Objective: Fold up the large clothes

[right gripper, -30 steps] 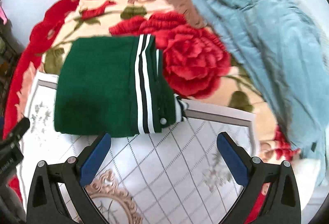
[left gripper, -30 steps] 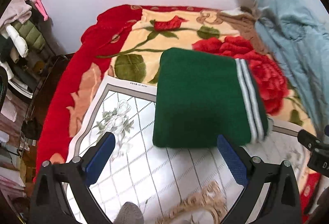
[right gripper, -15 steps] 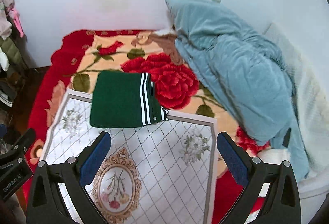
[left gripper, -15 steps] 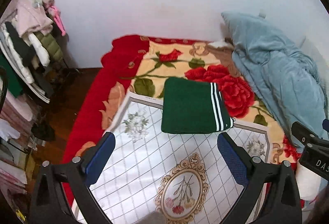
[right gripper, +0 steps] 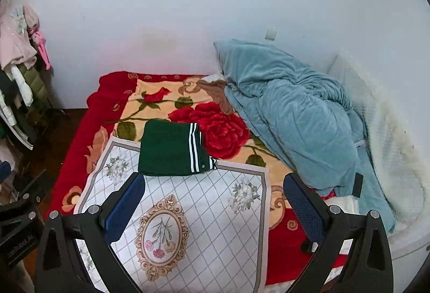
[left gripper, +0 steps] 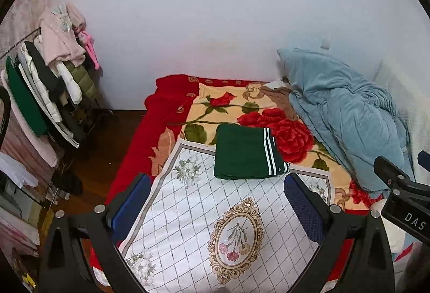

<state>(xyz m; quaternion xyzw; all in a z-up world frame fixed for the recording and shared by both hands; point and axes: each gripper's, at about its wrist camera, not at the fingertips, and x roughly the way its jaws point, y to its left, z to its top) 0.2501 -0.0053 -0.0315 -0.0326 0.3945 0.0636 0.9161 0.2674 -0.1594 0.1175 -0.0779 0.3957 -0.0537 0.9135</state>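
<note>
A dark green garment with white stripes (left gripper: 246,154) (right gripper: 172,151) lies folded into a neat rectangle at the far edge of a white patterned cloth (left gripper: 215,215) (right gripper: 204,212) spread on the bed. My left gripper (left gripper: 216,201) is open, held high and well back from the garment, nothing between its blue pads. My right gripper (right gripper: 213,203) is likewise open and empty, at a similar distance. The right gripper's body shows at the right edge of the left wrist view.
A red rose blanket (left gripper: 271,126) covers the bed. A crumpled blue quilt (left gripper: 344,115) (right gripper: 290,115) is piled along the right side against the wall. A rack of hanging clothes (left gripper: 45,83) stands at the left beside dark wooden floor (left gripper: 107,142).
Both grippers have pulled up and far back from the folded green garment, which now looks small in both views. The garment itself has stayed where it lay.
</note>
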